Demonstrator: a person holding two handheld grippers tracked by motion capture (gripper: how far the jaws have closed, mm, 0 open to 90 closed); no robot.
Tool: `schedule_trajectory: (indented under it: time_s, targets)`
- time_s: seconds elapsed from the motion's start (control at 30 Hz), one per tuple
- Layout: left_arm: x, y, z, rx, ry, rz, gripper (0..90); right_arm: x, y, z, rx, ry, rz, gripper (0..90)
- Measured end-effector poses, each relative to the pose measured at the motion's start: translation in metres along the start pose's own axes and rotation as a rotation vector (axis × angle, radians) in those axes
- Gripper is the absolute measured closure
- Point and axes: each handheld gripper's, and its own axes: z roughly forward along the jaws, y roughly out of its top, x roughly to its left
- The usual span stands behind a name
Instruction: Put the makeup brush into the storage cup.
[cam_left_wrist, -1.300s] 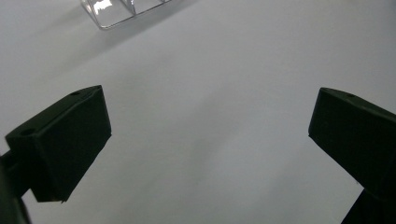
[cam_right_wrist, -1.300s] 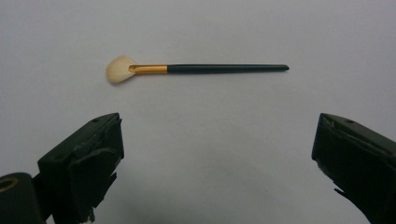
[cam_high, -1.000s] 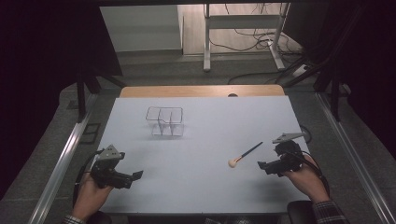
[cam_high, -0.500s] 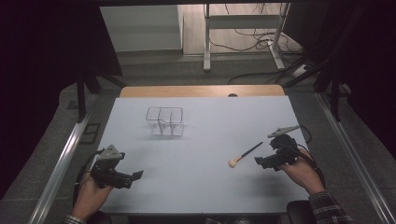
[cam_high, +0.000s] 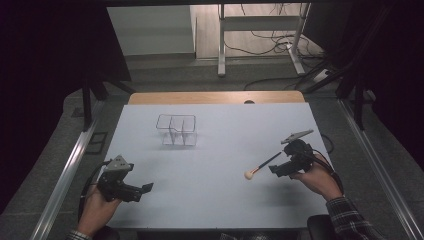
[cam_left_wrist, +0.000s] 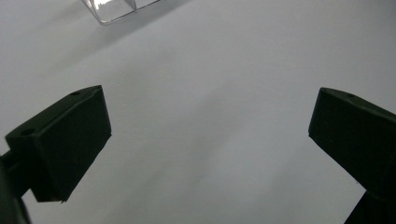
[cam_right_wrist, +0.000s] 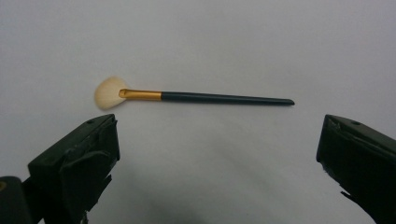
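cream bristles: the makeup brush has a pale fan-shaped head, a gold ferrule and a thin dark handle; it lies flat on the table.
brush place, high view: lower right of centre in the frame, head toward the lower left, handle running up and right toward the right gripper.
brush place, right gripper view: upper middle of the frame, lying crosswise, head at the left, handle tip at the right; it sits beyond the two black jaws, not between them and not touched by them.
right gripper: held in a hand at the right of the high view, just beside the handle end of the brush; whether it touches the handle there is too small to tell. its jaws stand wide apart with nothing between them, one at the lower left corner and one at the lower right corner of its own view.
left gripper: held in a hand at the lower left of the high view, well apart from the brush. its jaws are spread wide, with bare table between them.
clear organiser: a transparent box with compartments, upper left of centre in the high view, well apart from both grippers; one corner of it shows at the top left of the left gripper view.
table: a pale grey sheet with a wooden strip along its far edge.
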Motion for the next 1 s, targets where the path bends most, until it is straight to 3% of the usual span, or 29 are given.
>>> schedule_trajectory:
  time_s: [1.0]
  targets:
    - [0.000, -0.001, 0.002, 0.023, -0.009, 0.000, 0.0, 0.004, 0.035, 0.040, 0.093, 0.046, -0.103, 0.0]
